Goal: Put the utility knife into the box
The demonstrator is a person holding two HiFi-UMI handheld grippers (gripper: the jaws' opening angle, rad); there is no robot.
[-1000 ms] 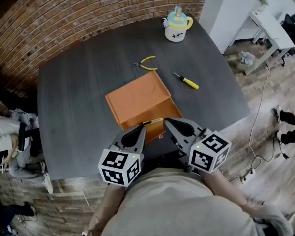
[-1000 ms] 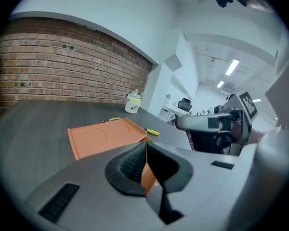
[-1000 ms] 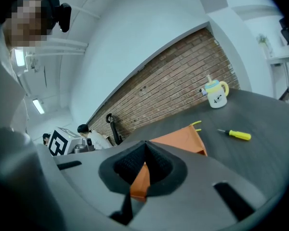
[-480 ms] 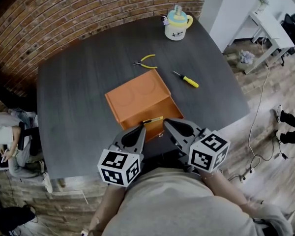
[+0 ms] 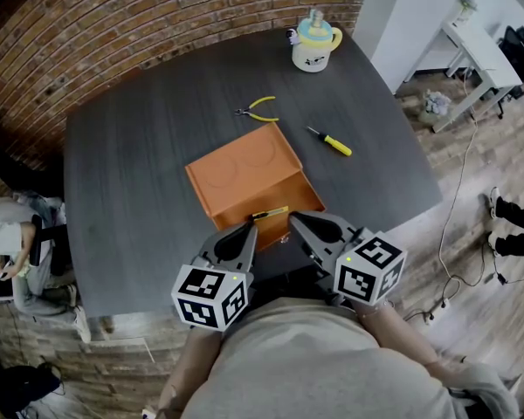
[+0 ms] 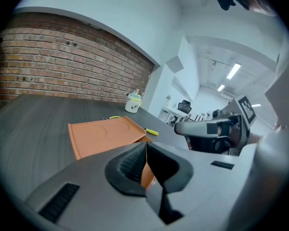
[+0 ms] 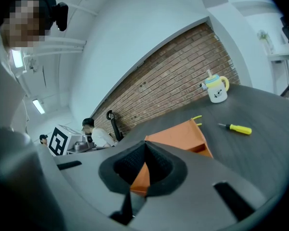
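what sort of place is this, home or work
Most likely a workplace, an open-plan office or lab rather than a home. A large dark grey table stands by an exposed red brick wall, and a white desk with a black office chair stands in the room beyond.

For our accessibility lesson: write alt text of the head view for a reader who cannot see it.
Seen from above, the left gripper and right gripper, both shut, point at an orange box on a dark table, with a yellow utility knife at the box's near edge. Farther back are yellow-handled pliers, a yellow screwdriver and a lidded cup.
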